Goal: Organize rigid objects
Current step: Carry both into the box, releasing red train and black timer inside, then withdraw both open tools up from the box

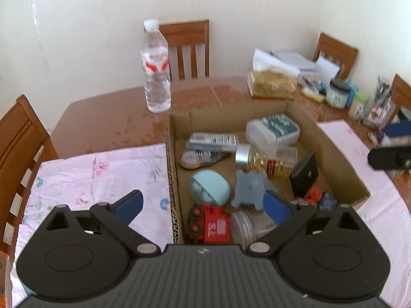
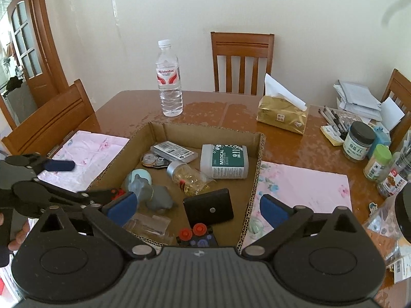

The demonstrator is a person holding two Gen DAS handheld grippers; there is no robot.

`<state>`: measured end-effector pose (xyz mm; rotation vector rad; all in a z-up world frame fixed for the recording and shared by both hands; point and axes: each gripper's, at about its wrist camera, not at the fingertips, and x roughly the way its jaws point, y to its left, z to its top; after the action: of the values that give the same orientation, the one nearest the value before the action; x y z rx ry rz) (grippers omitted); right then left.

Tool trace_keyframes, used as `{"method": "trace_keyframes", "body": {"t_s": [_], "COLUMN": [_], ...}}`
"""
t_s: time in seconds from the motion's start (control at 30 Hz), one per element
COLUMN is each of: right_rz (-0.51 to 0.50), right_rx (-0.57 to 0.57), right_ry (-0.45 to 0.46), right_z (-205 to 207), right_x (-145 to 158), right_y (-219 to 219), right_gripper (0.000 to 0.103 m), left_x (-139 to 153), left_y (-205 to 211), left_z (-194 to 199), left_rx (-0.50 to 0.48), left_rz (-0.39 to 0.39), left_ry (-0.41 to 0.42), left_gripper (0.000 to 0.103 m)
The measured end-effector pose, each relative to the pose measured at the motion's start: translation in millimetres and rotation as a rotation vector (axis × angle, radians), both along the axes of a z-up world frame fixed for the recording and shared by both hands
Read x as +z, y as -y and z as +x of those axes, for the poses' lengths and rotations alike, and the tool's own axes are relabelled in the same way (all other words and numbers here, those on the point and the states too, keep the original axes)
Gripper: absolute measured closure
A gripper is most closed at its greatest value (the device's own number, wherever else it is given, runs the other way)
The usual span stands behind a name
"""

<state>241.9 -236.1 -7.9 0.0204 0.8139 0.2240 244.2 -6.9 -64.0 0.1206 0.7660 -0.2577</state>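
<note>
An open cardboard box (image 1: 170,169) (image 2: 257,169) lies on the table and holds several rigid items. Among them are a white medical swab tub (image 1: 274,128) (image 2: 223,161), a bottle of gold capsules (image 1: 267,160) (image 2: 190,177), a black square block (image 1: 304,174) (image 2: 209,209), a grey toy (image 1: 250,187) (image 2: 159,197), a teal egg shape (image 1: 209,186) and a red toy vehicle (image 1: 213,224). My left gripper (image 1: 205,201) hangs open over the box's near left corner, with nothing between its pads. My right gripper (image 2: 196,205) is open over the near right part and holds nothing.
A water bottle (image 2: 169,82) stands behind the box and a gold tissue pack (image 2: 281,115) lies at the back right. Jars, pens and papers (image 2: 359,141) crowd the right side. Pink cloths (image 1: 97,174) (image 2: 303,187) flank the box. Wooden chairs (image 2: 241,61) ring the table.
</note>
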Motion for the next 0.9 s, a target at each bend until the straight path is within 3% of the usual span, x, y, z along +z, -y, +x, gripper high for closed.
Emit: {"method": "trace_keyframes", "body": {"t_s": [0.2,0.5,0.7,0.9], "right_rz": [-0.029,-0.099,-0.092,-0.093], "right_rx": [-0.043,-0.195,-0.205,-0.208], "right_ry": [-0.041,-0.179,-0.188,-0.176], "right_z": [-2,-17,-32,-39], "right_x": [3,7,20,26], "right_y": [-6,-22,-34,-39], "right_gripper": [0.0,0.0,0.0,0.0], "left_x": [9,44,61,70], "left_y": [-8,-6,-3,3], "left_z": [-12,-42,-55,-63], "left_rx": [0.029,0.167,0.212,0.198], "left_rz": [-0.013,0.005,-0.002,0.023], "left_ry": [-0.005,-0.048,-0.114,-0.094], "left_gripper": [0.003,0.003,0.003,0.003]}}
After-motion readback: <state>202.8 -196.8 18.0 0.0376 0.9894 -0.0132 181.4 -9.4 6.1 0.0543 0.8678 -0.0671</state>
